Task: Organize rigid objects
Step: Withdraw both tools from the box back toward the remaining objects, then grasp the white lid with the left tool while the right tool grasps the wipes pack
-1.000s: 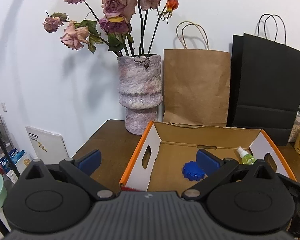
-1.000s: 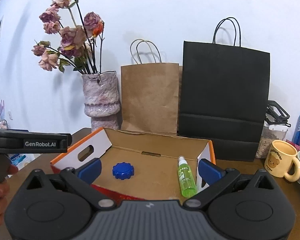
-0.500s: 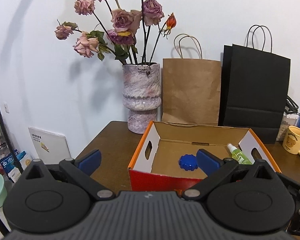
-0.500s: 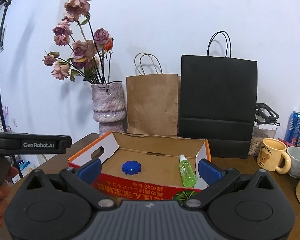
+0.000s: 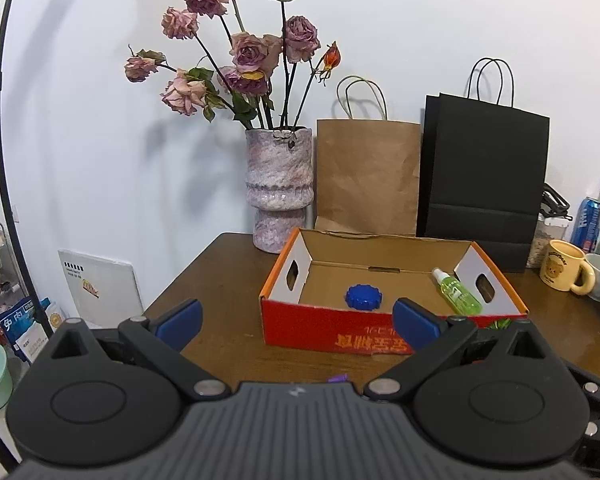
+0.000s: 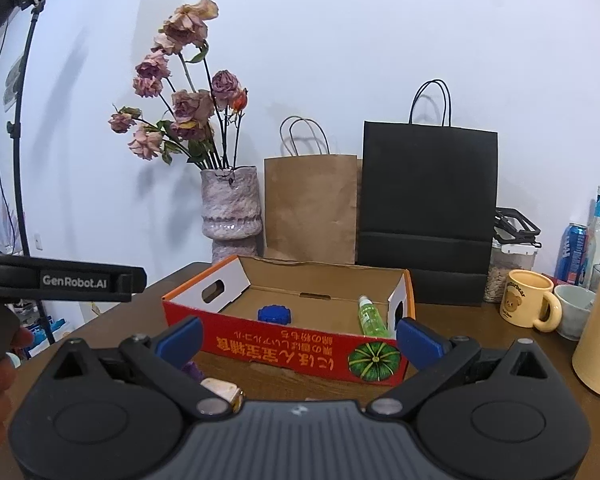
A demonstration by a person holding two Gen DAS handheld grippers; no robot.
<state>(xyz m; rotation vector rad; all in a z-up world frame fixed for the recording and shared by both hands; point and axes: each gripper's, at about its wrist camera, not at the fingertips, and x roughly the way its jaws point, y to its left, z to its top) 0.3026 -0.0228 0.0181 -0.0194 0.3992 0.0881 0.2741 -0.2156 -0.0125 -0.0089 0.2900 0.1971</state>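
Broadly, a brown wooden table (image 5: 220, 280) is seen against a white wall, with a black paper bag (image 5: 488, 176), a brown paper bag (image 5: 366, 176) and a mottled vase (image 5: 279, 184) of dried roses lined up along its back edge. An open cardboard box (image 5: 324, 326) with a red front wall is set in the middle of the table, in front of the bags. Both grippers are held low on the near side of that box. The left gripper (image 5: 296, 320) is spread wide with nothing between its blue pads (image 5: 178, 316); the box lies just ahead of it, slightly to its right. The right gripper (image 6: 298, 334) is likewise parted and empty, and the red front wall is framed between its pads. A yellow bear mug (image 6: 528, 304) is placed to the right of the box. Inside the box, a green spray bottle (image 5: 458, 292) is laid near the right end, and a blue ridged cap (image 5: 363, 297) rests on the floor near the middle. A small purple piece (image 6: 192, 370) and a pale block (image 6: 220, 388) are glimpsed on the table just before the right gripper, largely hidden.
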